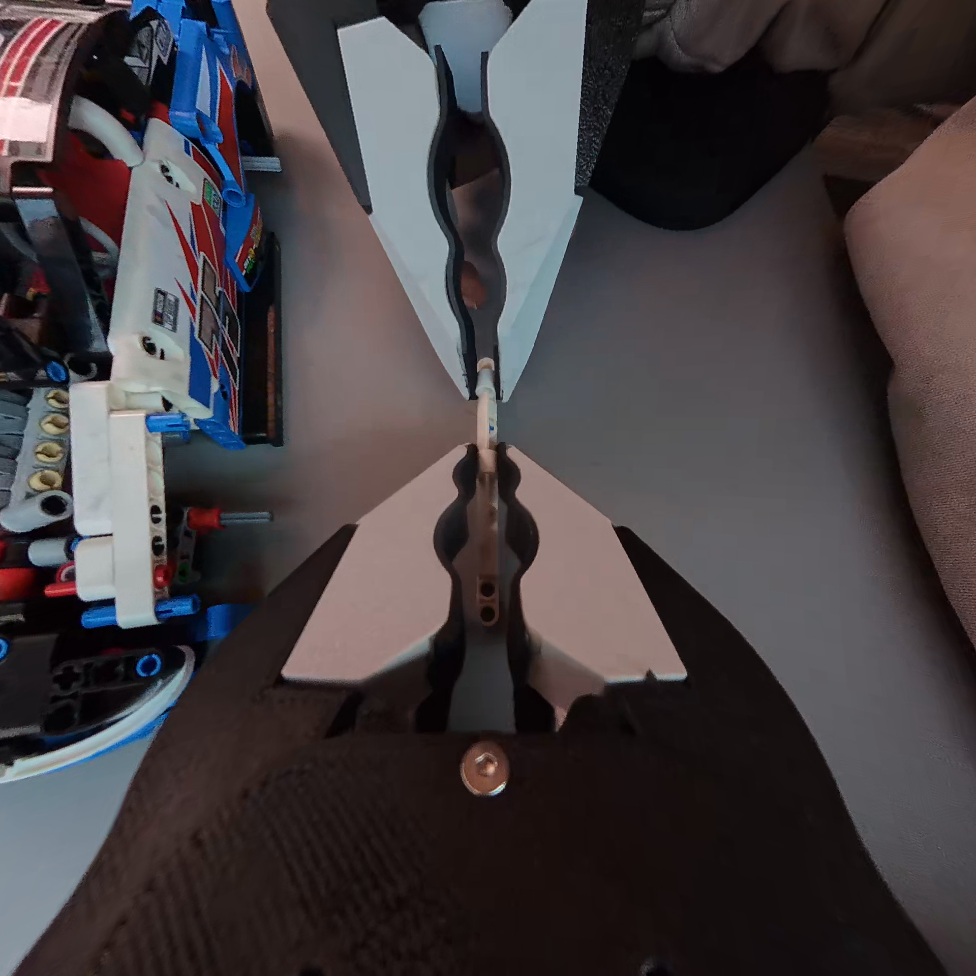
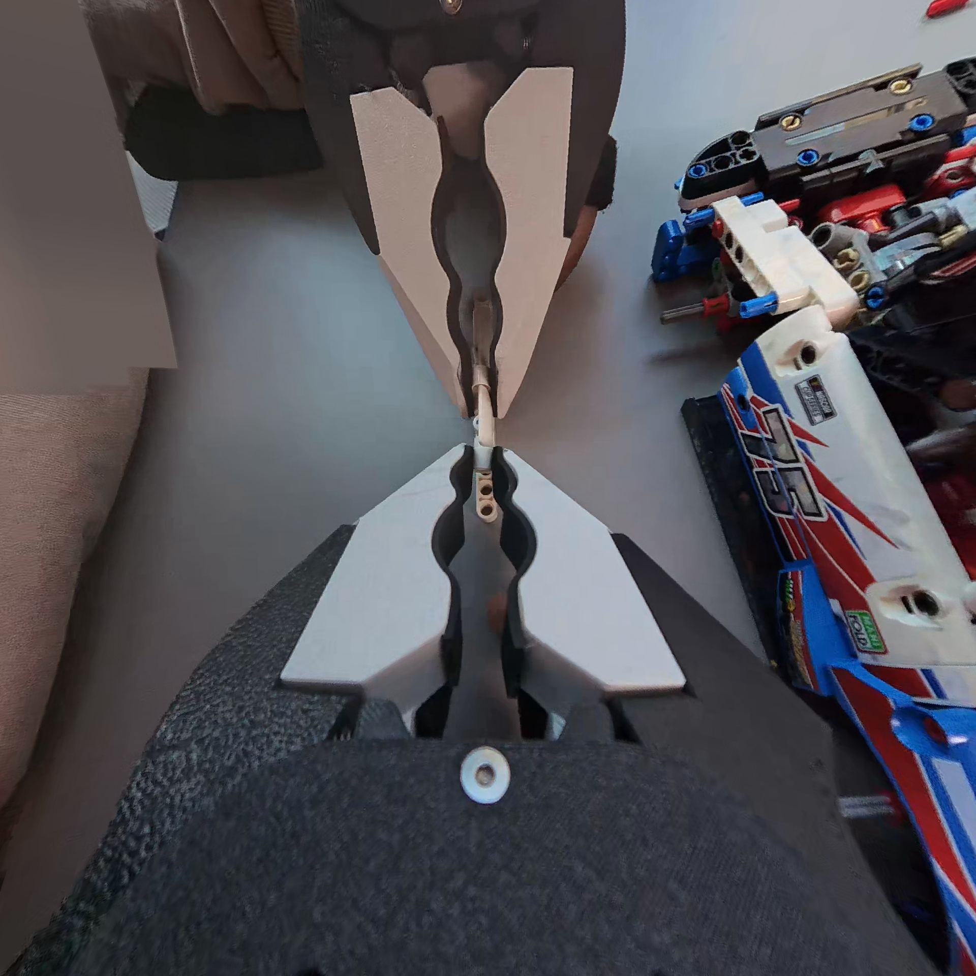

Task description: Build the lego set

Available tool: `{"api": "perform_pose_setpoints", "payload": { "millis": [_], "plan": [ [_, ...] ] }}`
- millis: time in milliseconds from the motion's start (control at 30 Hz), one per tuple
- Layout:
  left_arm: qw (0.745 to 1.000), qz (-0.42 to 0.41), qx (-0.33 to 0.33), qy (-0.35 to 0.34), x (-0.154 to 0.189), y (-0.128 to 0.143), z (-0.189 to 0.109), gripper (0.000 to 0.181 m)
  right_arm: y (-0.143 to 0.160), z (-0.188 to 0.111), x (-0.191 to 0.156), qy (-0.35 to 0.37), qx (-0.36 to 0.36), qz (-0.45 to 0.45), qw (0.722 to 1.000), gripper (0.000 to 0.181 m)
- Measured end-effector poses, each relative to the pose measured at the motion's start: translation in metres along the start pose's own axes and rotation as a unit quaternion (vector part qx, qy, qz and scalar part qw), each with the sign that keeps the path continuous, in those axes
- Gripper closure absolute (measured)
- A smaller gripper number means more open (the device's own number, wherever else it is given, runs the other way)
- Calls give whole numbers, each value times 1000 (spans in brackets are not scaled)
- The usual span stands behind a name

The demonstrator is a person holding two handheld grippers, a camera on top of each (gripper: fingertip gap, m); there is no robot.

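Partly built toy race car (image 1: 174,317), white, blue and red with stickers, black frame and blue pins exposed: lies on the grey table (image 1: 686,475) to the left of the left gripper (image 1: 483,449), well apart from it; in the right wrist view the same car (image 2: 824,475) lies to the right of the right gripper (image 2: 483,449). Left gripper: white fingers (image 1: 391,570) with wavy black pads, closed tip-first on one end of a thin white curved piece (image 1: 485,422), whose holed strip runs back between the pads. Right gripper (image 1: 483,393): faces the left one tip to tip, directly ahead of it, likewise clamped on the other end of the same piece (image 2: 486,417). The piece bridges the short gap between the two pairs of tips, above the table. Sleeve (image 1: 924,369), brown fabric: to the right of the left gripper. Small red part (image 2: 945,6): on the table far ahead and right of the right gripper.
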State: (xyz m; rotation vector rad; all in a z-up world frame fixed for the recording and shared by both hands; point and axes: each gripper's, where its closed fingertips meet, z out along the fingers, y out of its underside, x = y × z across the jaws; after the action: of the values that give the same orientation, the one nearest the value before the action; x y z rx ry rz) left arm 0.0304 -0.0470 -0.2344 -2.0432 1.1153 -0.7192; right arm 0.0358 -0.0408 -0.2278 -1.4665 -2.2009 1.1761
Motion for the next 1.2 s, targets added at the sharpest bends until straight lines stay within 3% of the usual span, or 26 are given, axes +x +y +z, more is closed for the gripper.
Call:
{"api": "perform_pose_setpoints", "payload": {
  "millis": [33,267,500,867,1200],
  "plan": [
    [1000,-9,-2,10,0,0,0,175,0,0,0,-5,-1,8,1000,176],
    [996,-60,-21,66,-2,0,0,175,6,-4,5,-7,-12,59,998,176],
    [998,-28,-16,48,-1,0,0,175,6,-3,3,3,-35,63,997,176],
    [999,42,-10,13,0,1,1,175,5,-1,1,62,-142,-54,986,176],
    [995,84,-18,-41,1,2,3,175,4,0,2,128,-222,-170,952,176]
  ]
}}
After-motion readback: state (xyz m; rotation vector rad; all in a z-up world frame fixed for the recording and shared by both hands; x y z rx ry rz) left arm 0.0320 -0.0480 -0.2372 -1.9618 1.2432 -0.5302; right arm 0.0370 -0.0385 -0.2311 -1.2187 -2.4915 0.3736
